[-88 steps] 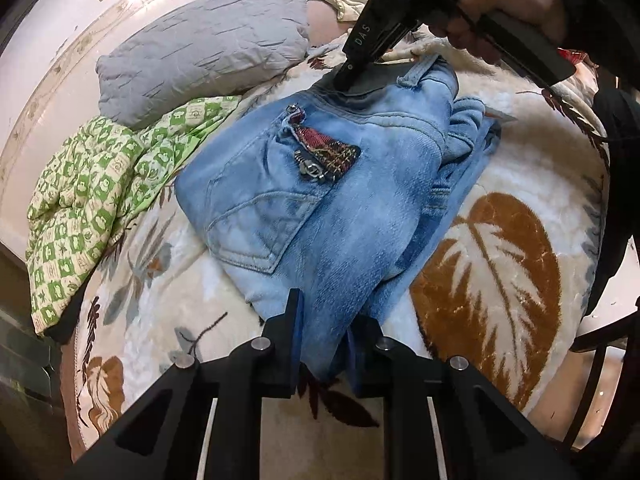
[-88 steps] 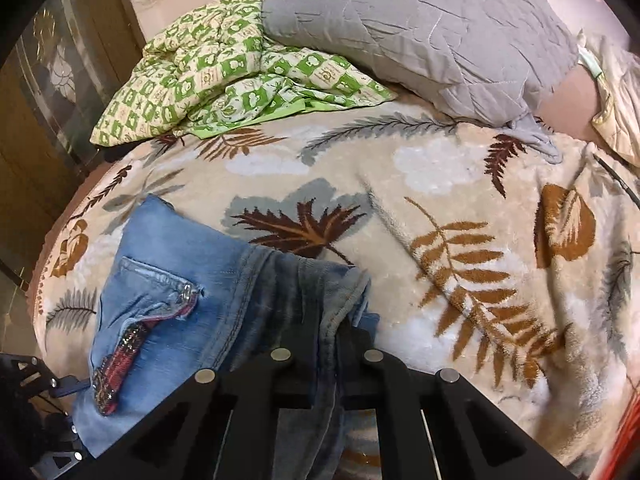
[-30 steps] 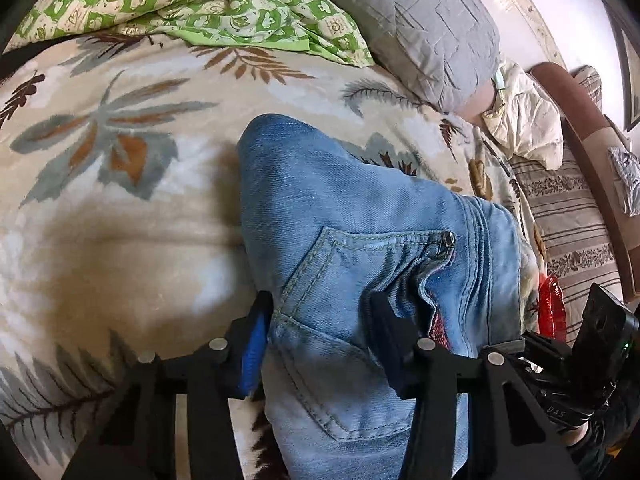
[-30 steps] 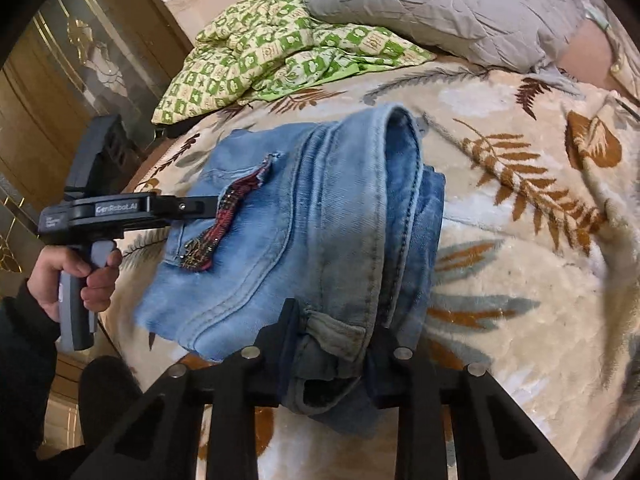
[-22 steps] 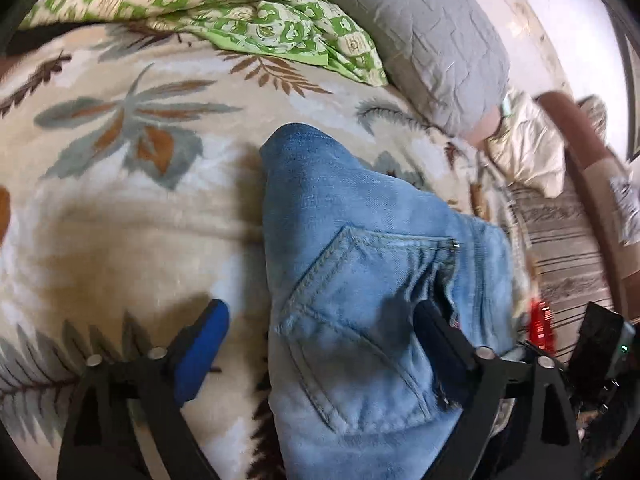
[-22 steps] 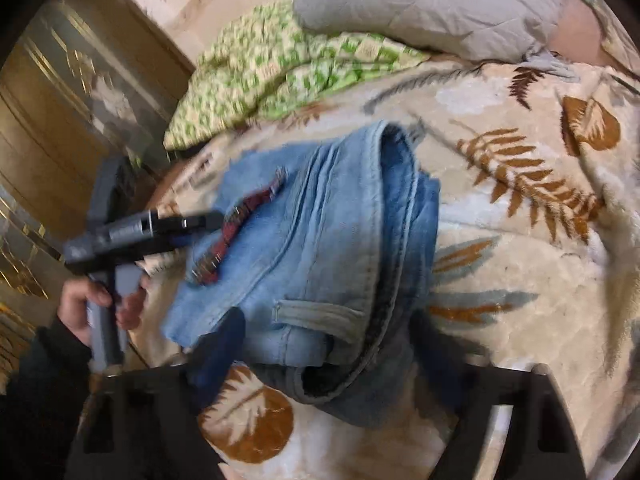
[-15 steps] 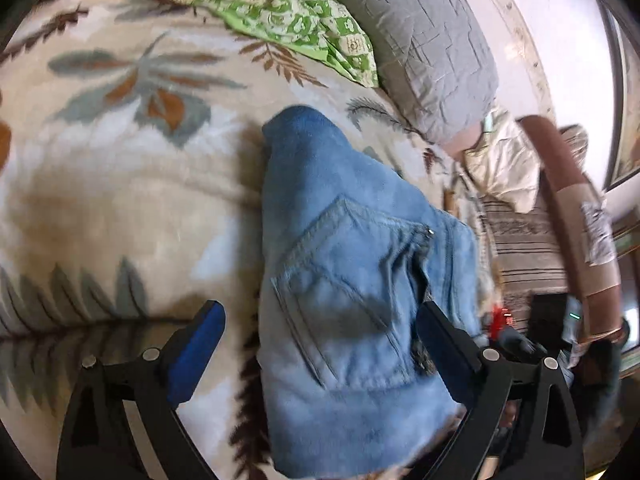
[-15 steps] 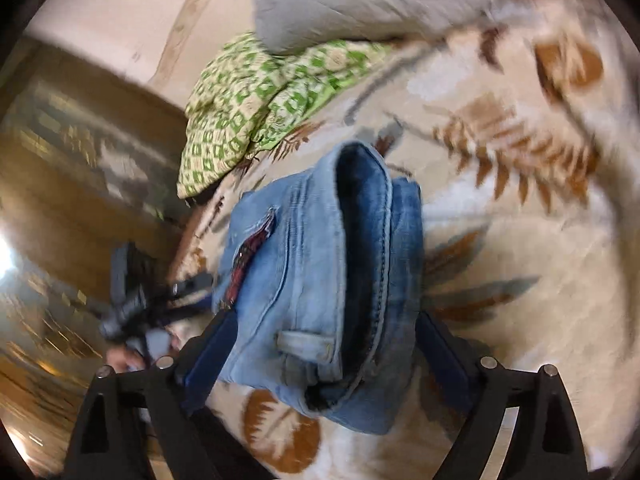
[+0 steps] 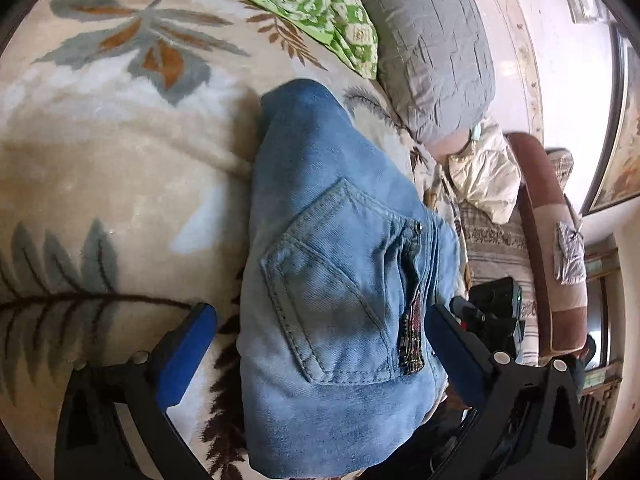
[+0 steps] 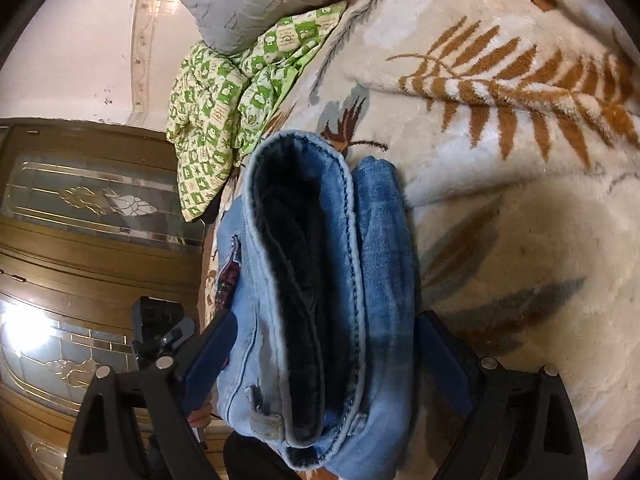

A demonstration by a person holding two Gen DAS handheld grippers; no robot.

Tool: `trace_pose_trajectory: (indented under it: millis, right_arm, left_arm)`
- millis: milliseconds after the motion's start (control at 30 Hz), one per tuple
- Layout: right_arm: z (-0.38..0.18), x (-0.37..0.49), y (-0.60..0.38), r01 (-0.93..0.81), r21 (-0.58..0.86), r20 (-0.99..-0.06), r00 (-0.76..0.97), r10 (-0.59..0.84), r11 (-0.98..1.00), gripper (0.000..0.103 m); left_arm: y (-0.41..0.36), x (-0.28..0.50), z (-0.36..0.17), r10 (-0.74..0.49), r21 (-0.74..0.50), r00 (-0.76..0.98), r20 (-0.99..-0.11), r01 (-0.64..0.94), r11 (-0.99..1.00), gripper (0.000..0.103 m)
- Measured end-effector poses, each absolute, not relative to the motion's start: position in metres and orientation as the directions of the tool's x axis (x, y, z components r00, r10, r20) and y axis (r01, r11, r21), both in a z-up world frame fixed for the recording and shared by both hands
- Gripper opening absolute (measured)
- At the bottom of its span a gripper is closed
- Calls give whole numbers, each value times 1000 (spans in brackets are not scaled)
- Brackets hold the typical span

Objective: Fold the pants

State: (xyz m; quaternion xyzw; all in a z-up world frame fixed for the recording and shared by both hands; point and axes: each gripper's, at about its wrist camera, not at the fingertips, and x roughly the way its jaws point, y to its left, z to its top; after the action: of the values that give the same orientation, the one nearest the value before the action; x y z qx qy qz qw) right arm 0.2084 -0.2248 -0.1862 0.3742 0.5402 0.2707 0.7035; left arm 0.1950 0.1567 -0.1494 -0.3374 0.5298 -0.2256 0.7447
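- Two views; first the left wrist view. The left gripper has its jaws spread wide and still opening, their blue pads clear of the cloth. The folded jeans lie between them on the leaf-print blanket, back pocket up, gripped by nothing.
- From the jeans, a grey pillow lies at 1 o'clock and a green checked cloth at 12 o'clock. The right gripper's black body shows at 3 o'clock, just beside the jeans.
- Right wrist view: the right gripper is wide apart too, one finger either side of the jeans, which lie waistband end toward the camera; whether the pads touch the denim, I cannot tell.
- The left gripper sits at 9 o'clock of the jeans, before a brown cabinet. No containers show.
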Motion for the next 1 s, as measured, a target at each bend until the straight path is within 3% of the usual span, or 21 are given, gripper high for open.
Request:
trace_pose_trajectory:
  millis: [167,400,633,667,700,767,900,1000]
  right_arm:
    - [-185,218,-211,4,806,-574,250,780,592,103]
    - [-179,223,-176,-72,707,-670,250,699,704,103]
    - [-184,227,-186,-36,759,-625,238,743,650,103]
    - [-183,226,-185,-44,751,-632,239,737,659,95]
    - [-180,224,-182,-69,719,-660,244,711,691,74]
    - [-177,219,-178,-135,652,-706,252,662,746,52]
    - [-181,216,-185,-110,655,-704,273,656,748,45]
    - [-166,212,-174,-172,593,-730,298,615,787,37]
  left_arm:
    - [145,204,-151,-681,-730,335,-652,-33,683,103]
    - [127,209,-151,-637,-674,333,-696,4,739,103]
    - [133,209,-153,-652,-693,335,-680,-6,721,103]
    - [129,208,-151,-646,-679,334,-686,24,733,95]
    - [124,206,-150,-622,-642,329,-710,59,764,72]
    - [126,204,-152,-613,-636,341,-713,55,770,67]
    - [128,202,-151,-606,-633,353,-713,46,772,56]
    - [125,197,-136,-619,-637,374,-691,89,765,36]
